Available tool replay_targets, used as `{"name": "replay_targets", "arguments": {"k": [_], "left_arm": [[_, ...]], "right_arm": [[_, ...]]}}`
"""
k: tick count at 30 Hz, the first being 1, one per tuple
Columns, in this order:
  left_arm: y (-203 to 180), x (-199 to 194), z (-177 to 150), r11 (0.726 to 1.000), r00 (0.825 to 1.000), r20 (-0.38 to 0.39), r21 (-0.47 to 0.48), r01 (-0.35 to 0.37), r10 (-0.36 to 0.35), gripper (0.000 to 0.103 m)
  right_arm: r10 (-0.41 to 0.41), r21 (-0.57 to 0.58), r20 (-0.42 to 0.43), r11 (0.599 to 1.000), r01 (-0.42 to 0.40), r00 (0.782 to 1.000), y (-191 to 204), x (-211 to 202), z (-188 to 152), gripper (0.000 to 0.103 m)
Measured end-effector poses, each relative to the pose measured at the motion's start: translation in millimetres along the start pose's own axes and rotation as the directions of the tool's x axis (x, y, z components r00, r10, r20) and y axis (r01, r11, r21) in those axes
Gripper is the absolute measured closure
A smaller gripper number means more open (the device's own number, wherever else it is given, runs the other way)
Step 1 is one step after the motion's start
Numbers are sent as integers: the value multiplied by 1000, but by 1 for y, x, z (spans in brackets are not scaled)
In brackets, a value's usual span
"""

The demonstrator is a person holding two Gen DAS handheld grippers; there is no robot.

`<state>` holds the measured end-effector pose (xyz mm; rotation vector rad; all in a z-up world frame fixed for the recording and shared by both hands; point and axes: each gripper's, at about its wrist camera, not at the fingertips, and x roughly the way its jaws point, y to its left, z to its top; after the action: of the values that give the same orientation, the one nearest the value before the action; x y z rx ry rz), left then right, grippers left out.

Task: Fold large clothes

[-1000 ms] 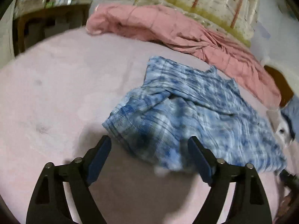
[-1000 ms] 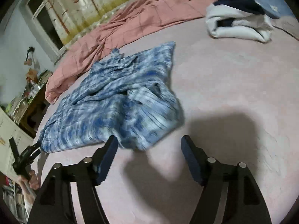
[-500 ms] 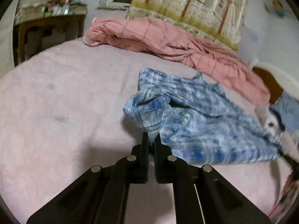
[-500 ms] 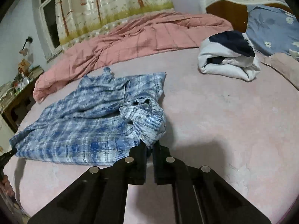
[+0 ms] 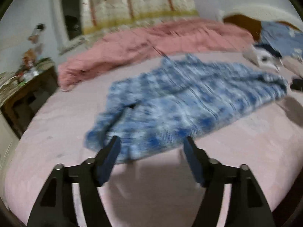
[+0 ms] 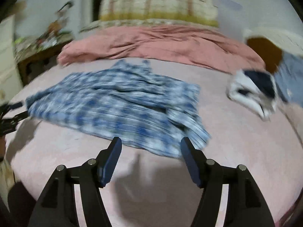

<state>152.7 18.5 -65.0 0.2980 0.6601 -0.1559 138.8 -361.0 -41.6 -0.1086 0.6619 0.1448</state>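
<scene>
progress: early; blue plaid shirt (image 5: 189,102) spread roughly flat, wrinkled, no fold visible; all folds left
shirt place: mid bed, at 12 o'clock of both tongs
left gripper (image 5: 151,151): jaws just opened wide, holding nothing
right gripper (image 6: 150,151): same, just opened, empty; hem beyond tips
surface: pink bedsheet (image 6: 236,151)
room: pink quilt (image 5: 151,41) at 12; curtain (image 6: 161,1) behind; cluttered side table (image 5: 28,87) at 9; folded clothes pile (image 6: 253,92) at 2

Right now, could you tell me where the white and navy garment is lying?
In the right wrist view, the white and navy garment lies bunched at right on the pink bed, beyond the blue plaid shirt.
</scene>
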Motion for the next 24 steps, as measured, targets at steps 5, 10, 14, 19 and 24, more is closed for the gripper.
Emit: {"name": "replay_targets", "arguments": {"k": [5, 10, 14, 19, 24], "left_arm": [[-32, 23, 6, 990, 995, -102, 135, 33, -19, 23], [-41, 54, 11, 976, 983, -134, 198, -95, 123, 21], [-42, 60, 12, 923, 952, -34, 258, -286, 304, 21], [-27, 73, 8, 908, 929, -8, 214, -360, 370, 20], [-10, 63, 16, 915, 924, 54, 129, -383, 379, 71]], "right_arm": [[214, -13, -104, 976, -216, 971, 10, 15, 27, 36], [52, -174, -240, 980, -96, 969, 40, 62, 17, 36], [-116, -292, -207, 955, 51, 972, 42, 82, -5, 23], [-185, -270, -165, 953, 136, 969, 24, 92, -9, 25], [-155, -172, -130, 976, 132, 979, 10, 92, -1, 93]]}}
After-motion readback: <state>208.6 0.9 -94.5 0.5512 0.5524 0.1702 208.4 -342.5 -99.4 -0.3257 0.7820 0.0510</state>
